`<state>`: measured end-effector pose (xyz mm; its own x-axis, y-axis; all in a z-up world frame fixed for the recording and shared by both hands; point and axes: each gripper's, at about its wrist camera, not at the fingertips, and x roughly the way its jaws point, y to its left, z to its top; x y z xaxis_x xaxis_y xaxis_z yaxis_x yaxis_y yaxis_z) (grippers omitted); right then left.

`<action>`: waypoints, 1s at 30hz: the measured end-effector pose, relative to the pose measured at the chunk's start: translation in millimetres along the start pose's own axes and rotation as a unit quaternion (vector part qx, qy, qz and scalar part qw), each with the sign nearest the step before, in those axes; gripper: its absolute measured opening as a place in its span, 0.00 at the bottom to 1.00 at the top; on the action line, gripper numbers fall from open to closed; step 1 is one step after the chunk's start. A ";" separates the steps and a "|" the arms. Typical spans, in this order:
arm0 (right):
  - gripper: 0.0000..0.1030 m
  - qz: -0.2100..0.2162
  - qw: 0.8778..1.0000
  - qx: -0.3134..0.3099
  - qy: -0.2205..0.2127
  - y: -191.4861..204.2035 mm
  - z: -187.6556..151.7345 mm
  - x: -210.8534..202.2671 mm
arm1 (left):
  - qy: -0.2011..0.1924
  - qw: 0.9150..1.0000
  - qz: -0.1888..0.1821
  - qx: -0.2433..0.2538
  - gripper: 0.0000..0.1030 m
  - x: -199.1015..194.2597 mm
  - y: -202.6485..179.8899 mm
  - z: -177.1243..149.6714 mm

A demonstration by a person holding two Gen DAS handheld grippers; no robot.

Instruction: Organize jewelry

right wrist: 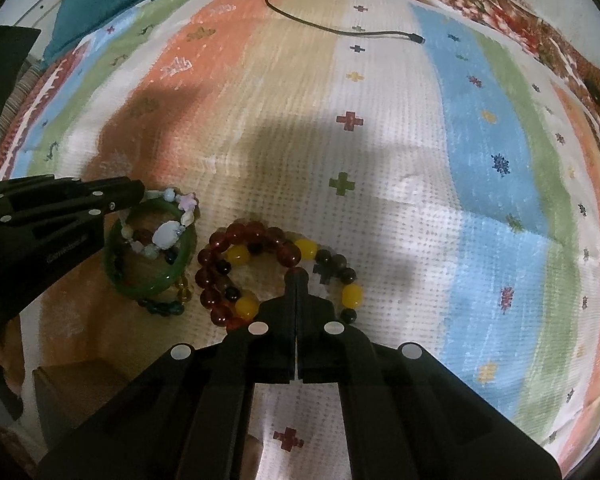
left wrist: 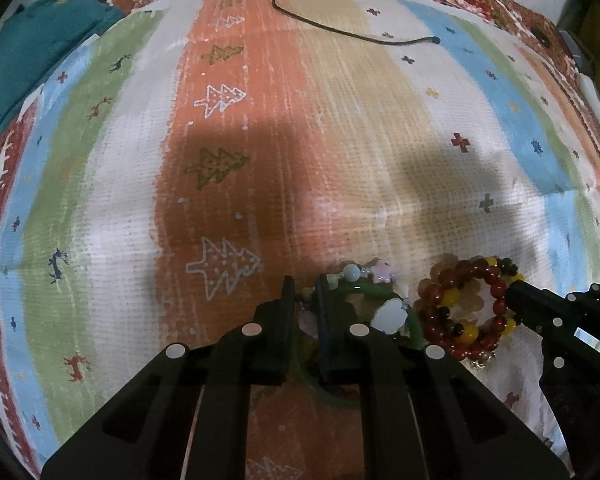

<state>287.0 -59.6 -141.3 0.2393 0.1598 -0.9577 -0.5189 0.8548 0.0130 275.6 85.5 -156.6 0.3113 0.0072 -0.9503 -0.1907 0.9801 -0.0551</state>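
Observation:
A green bangle (right wrist: 152,286) lies on the striped cloth with a pastel charm bracelet (right wrist: 168,236) across it. Beside it lie a dark red bead bracelet (right wrist: 244,236) and a yellow-and-dark bead bracelet (right wrist: 352,294). My left gripper (left wrist: 304,286) has its fingers slightly apart over the bangle (left wrist: 364,290) and charm bracelet (left wrist: 388,314); whether it grips anything is unclear. My right gripper (right wrist: 297,278) is shut, its tips at the beads where the red and yellow bracelets meet; a grip on a bead cannot be confirmed. It shows in the left wrist view (left wrist: 514,290) touching the red beads (left wrist: 496,292).
A striped cloth (left wrist: 340,140) with tree and cross motifs covers the surface. A black cable (left wrist: 340,32) lies at the far side. A teal cloth (left wrist: 32,48) sits at the far left. A brown box corner (right wrist: 76,388) is near left.

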 end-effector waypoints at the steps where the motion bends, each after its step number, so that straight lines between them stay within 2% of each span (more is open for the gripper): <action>1: 0.01 0.002 1.000 0.000 -0.002 0.0 0.6 -2.3 | -0.002 1.000 -0.001 -0.001 0.09 -3.0 -0.3 0.3; 6: 0.01 0.008 1.000 -0.001 -0.014 1.6 2.3 -13.3 | -0.020 1.000 -0.005 0.001 0.09 -22.4 -1.0 0.4; 9: 0.01 0.009 1.000 0.002 -0.006 1.6 1.2 -12.2 | -0.030 1.000 0.000 0.007 0.09 -29.1 -6.8 2.8; 13: 0.01 -0.005 1.000 0.014 -0.009 -1.3 -1.5 -9.7 | -0.033 0.999 0.000 0.013 0.09 -35.0 -8.4 0.0; 17: 0.02 -0.003 1.000 0.024 -0.001 -5.2 -1.3 -7.0 | -0.033 0.999 0.002 0.019 0.10 -35.8 -9.7 -1.4; 18: 0.19 0.000 1.000 0.026 -0.001 -5.5 -1.5 -6.8 | -0.032 0.999 0.002 0.020 0.10 -35.2 -9.4 -1.5; 19: 0.49 0.004 1.000 0.027 -0.004 -5.6 -1.9 -7.5 | -0.031 0.999 0.002 0.020 0.10 -34.8 -9.5 -1.6; 20: 0.53 0.005 1.000 0.024 -0.010 -4.9 -2.0 -8.8 | -0.031 0.999 0.002 0.021 0.10 -34.3 -10.1 -1.5; 26: 0.52 -0.001 1.000 0.028 -0.009 -4.4 0.8 -6.2 | -0.026 0.999 0.007 0.030 0.10 -30.3 -13.9 -2.8; 30: 0.42 0.006 0.999 0.033 0.004 -4.4 0.2 1.9 | -0.024 0.999 0.009 0.030 0.10 -28.1 -14.3 -2.8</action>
<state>289.9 -62.9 -143.1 0.2260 0.1671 -0.9597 -0.4668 0.8833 0.0438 267.0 70.7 -130.0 0.3533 0.0326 -0.9349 -0.1409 0.9898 -0.0187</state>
